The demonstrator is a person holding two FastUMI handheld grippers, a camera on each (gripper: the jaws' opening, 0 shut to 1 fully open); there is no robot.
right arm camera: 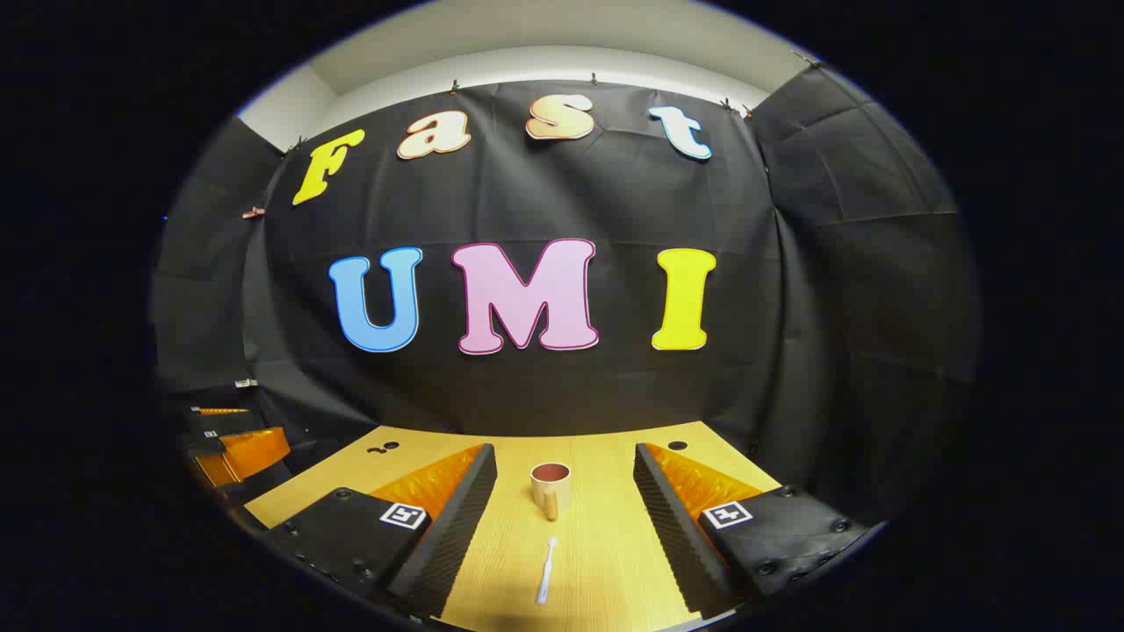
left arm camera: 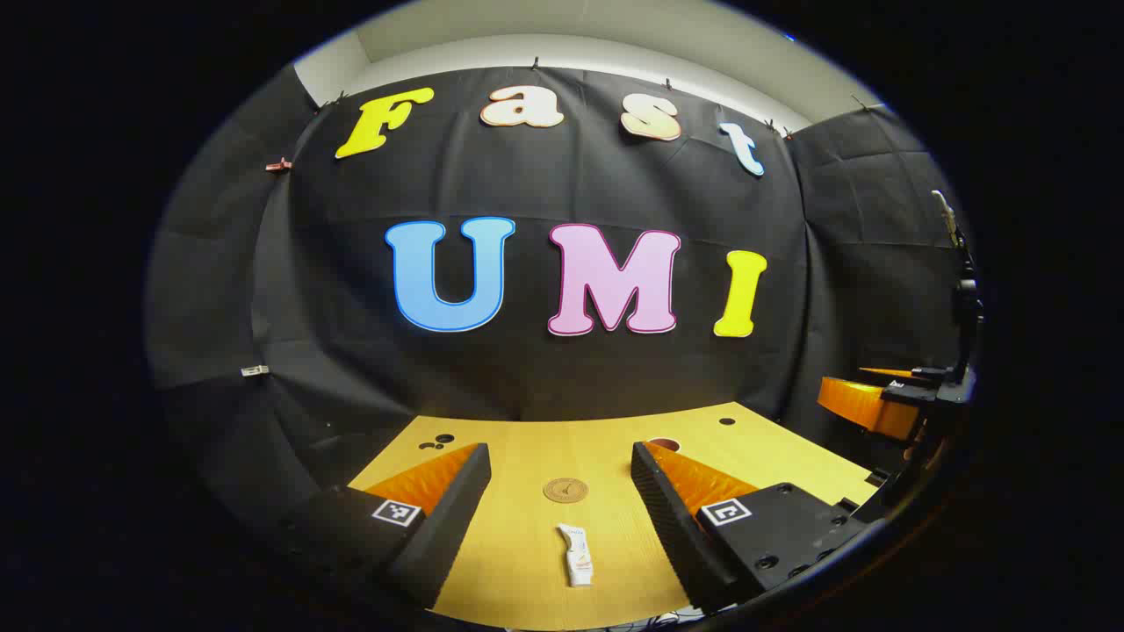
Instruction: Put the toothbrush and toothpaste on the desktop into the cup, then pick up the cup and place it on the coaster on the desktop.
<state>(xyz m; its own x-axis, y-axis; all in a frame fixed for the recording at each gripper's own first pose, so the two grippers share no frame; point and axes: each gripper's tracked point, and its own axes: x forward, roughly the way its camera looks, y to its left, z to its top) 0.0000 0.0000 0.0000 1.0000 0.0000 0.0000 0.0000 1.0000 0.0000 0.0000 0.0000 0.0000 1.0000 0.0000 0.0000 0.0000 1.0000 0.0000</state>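
Left gripper [left arm camera: 560, 470] wide open, holding nothing; toothpaste [left arm camera: 577, 555] lies flat on the desktop [left arm camera: 527, 562] between its fingers, coaster [left arm camera: 565, 490] just beyond. Tube print too small to read. Right gripper [right arm camera: 565, 470] wide open, empty; toothbrush [right arm camera: 545, 570] lies before the upright cup [right arm camera: 551, 489].

- This is looking like a small test booth, not a home.
- Black cloth [right arm camera: 843, 290] is hanging all around as walls.
- A bare wooden surface [left arm camera: 527, 535] with round holes is sitting in the middle.
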